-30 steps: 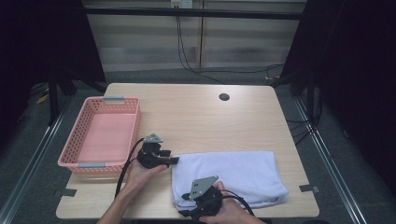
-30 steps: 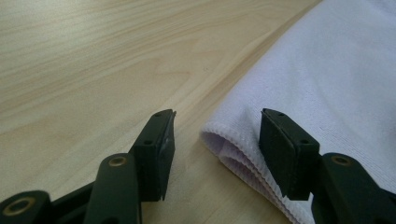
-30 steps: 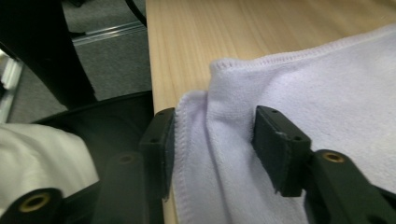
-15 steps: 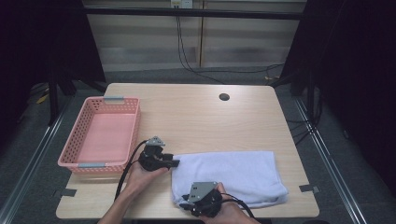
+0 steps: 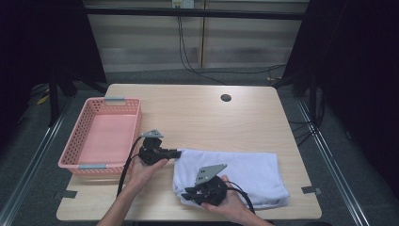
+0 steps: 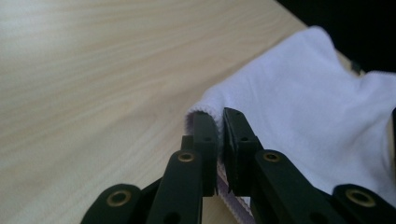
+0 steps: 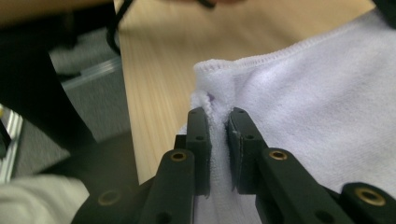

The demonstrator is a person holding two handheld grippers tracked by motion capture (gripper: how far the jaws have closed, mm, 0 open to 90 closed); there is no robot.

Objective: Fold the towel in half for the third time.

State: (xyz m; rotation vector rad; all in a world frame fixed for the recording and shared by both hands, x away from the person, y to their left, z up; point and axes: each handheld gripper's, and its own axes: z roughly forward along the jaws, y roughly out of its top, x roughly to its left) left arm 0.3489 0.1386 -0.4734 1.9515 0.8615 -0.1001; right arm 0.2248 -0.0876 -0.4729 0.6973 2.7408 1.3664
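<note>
A white folded towel [image 5: 240, 172] lies at the front right of the wooden table [image 5: 197, 113]. My left gripper [image 5: 178, 152] is at the towel's far left corner. Its jaws have just been closing and now pinch the hemmed edge of the towel [image 6: 303, 102], as the left gripper [image 6: 220, 119] view shows. My right gripper [image 5: 187, 194] is at the near left corner. Its jaws have also just been closing, and in the right gripper [image 7: 218, 119] view a bunched fold of towel [image 7: 322, 93] is squeezed between them.
A pink plastic basket [image 5: 70, 150] with nothing in it stands at the left of the table, close to my left hand. A dark round hole [image 5: 226, 98] marks the far side. The table's front edge runs just below my right hand.
Both grippers' jaws have closed onto the towel's left corners. My right hand has risen slightly with its corner, while the left hand has stayed in place.
</note>
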